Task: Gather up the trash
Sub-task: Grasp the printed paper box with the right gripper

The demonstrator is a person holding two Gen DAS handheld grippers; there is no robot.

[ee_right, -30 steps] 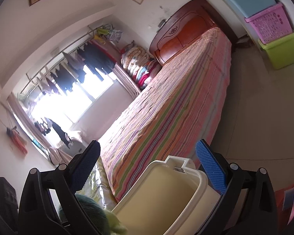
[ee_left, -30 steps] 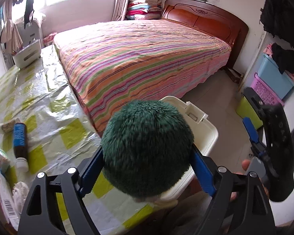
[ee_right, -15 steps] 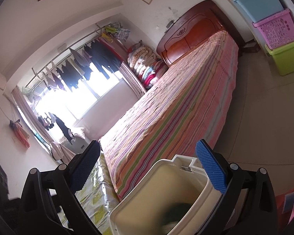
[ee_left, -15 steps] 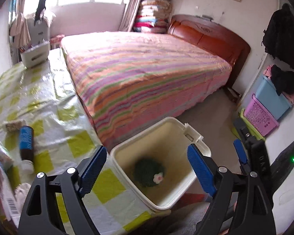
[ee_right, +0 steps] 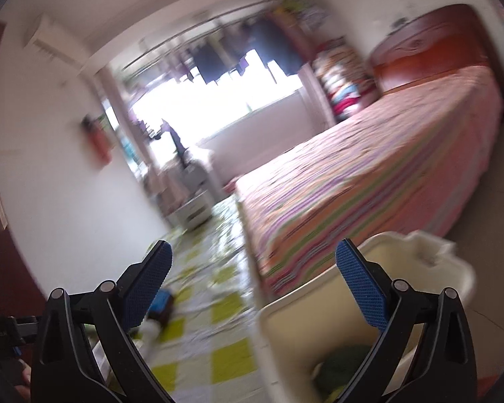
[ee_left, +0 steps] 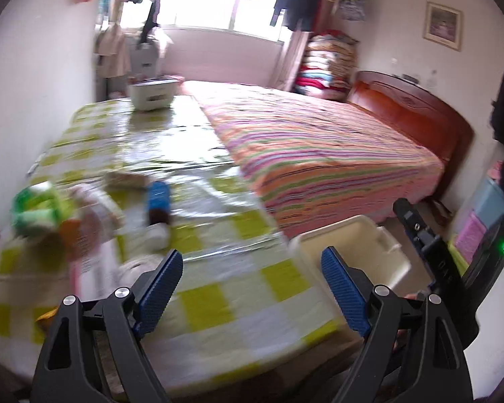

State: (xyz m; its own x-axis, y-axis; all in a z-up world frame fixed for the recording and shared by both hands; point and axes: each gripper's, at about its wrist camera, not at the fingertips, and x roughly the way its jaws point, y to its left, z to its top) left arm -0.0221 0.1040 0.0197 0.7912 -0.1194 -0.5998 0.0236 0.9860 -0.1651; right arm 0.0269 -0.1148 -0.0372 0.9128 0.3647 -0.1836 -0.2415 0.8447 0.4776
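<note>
Both sets of fingers, left gripper (ee_left: 250, 290) and right gripper (ee_right: 257, 280), gape empty, the cream bin (ee_right: 322, 315) right of them parked at the desk (ee_left: 218, 288) edge for easy drops, the blue bottle (ee_left: 158, 198) ahead-left.

Black frames, blue ribbed fingers (ee_left: 161, 285)

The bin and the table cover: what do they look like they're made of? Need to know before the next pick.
Bin: cream moulded plastic by the look, smooth matte walls with a rounded rim and a formed handle lug. Table cover: probably thin plastic or oilcloth sheet, yellow-green and white checks, with glossy glare and creases near the far end. Motion blur leaves both uncertain.
</note>
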